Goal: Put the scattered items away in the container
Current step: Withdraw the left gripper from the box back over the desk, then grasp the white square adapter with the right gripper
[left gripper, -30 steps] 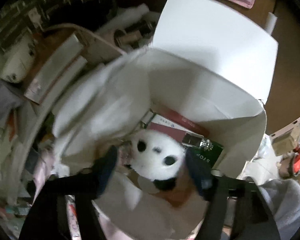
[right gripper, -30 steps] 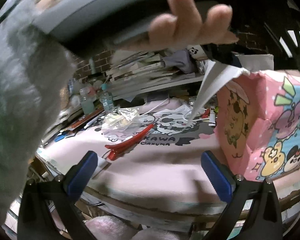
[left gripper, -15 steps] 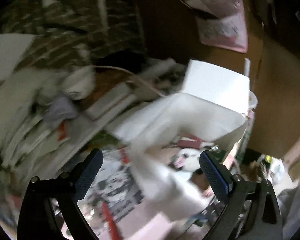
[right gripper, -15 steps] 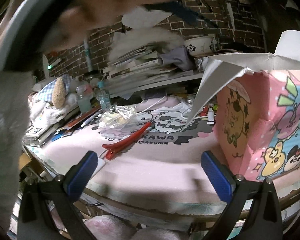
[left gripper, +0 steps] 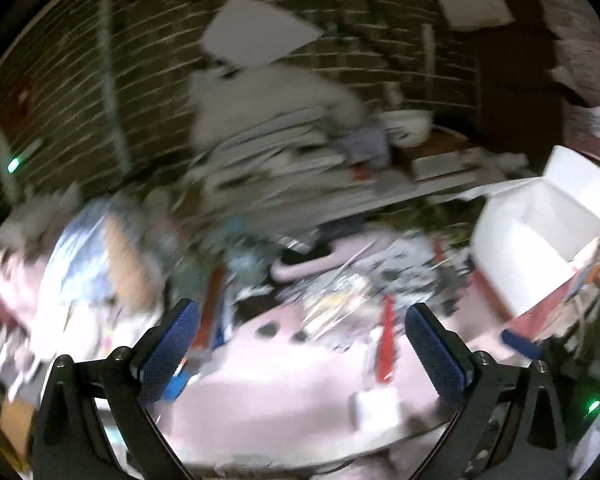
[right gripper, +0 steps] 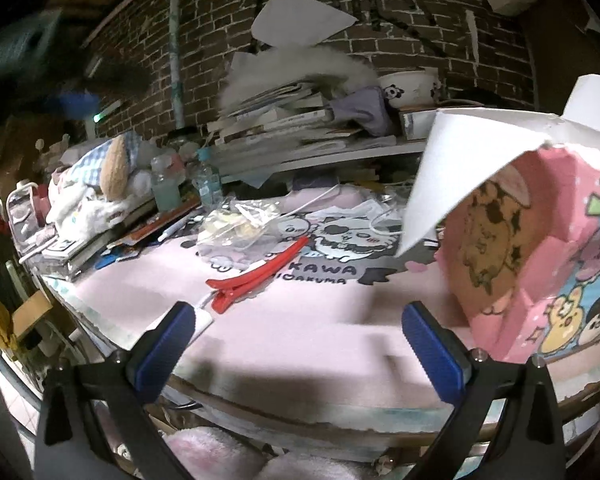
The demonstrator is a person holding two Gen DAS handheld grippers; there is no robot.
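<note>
The container is a pink cartoon-print box with white flaps (right gripper: 540,264), at the right of the pink mat; in the blurred left wrist view it shows as a white open box (left gripper: 540,236) at the far right. A red hair clip (right gripper: 256,276) lies mid-mat, also visible in the left wrist view (left gripper: 386,340). A crumpled clear plastic bag (right gripper: 236,228) lies behind the clip. My left gripper (left gripper: 298,354) is open and empty above the mat's front. My right gripper (right gripper: 300,350) is open and empty at the table's front edge.
A small white card (right gripper: 202,320) lies beside the clip at the mat's edge. Bottles (right gripper: 208,178), a plush pile (right gripper: 96,192) and stacked books (right gripper: 292,120) crowd the back and left. A brick wall (right gripper: 400,20) stands behind.
My left gripper let go of the panda plush inside the box, then swung up and left away from it; its view is motion-blurred. The hand has left the right wrist view.
</note>
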